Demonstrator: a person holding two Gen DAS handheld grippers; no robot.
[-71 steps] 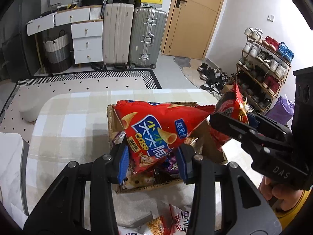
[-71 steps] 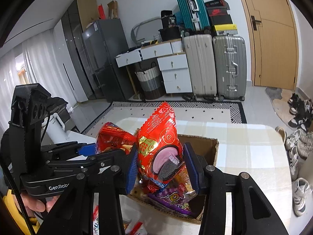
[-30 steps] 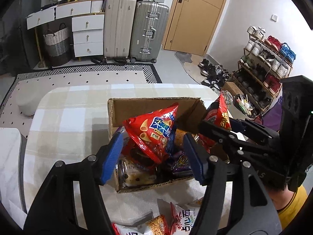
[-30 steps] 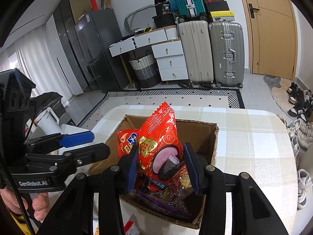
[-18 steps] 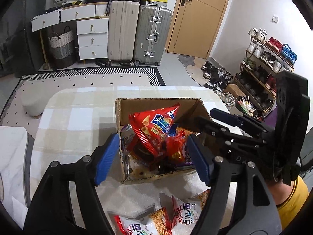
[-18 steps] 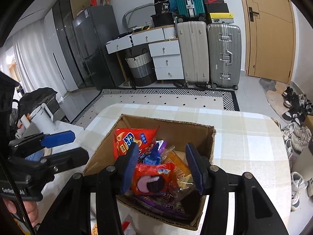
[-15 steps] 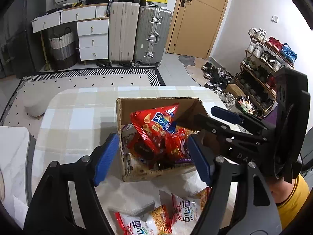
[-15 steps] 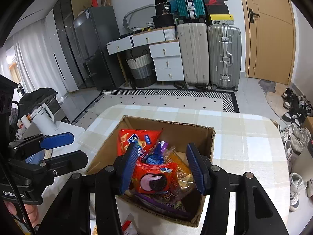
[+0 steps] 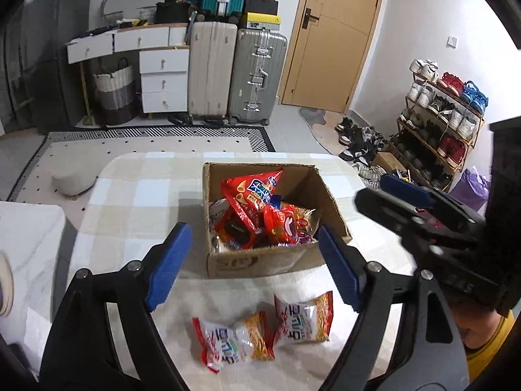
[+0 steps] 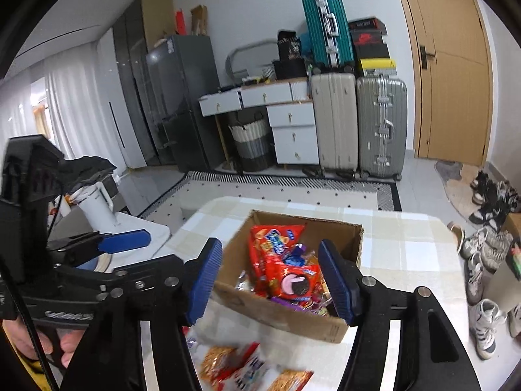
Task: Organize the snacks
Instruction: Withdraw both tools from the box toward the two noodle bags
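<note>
Snack packets are lying heaped in an open cardboard box [image 9: 280, 260] on a checked table [image 9: 136, 195], while two more noodle-snack packets [image 9: 260, 329] are sitting on the cloth just in front of it. The left gripper [image 9: 254, 264] and right gripper [image 10: 273, 280] are hanging above the box, their jaws having just been opening, spread apart with nothing between them.

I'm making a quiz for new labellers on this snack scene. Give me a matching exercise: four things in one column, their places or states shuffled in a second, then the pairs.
Things:
1. cardboard box
2. two noodle snack packets
3. red cone-crisps bag
4. left hand-held gripper

Places or states:
A. open, nothing held
B. propped inside the box
C. on the checked tablecloth, full of snacks
D. flat on the table, outside the box

Pairs: 1-C, 2-D, 3-B, 4-A
</note>
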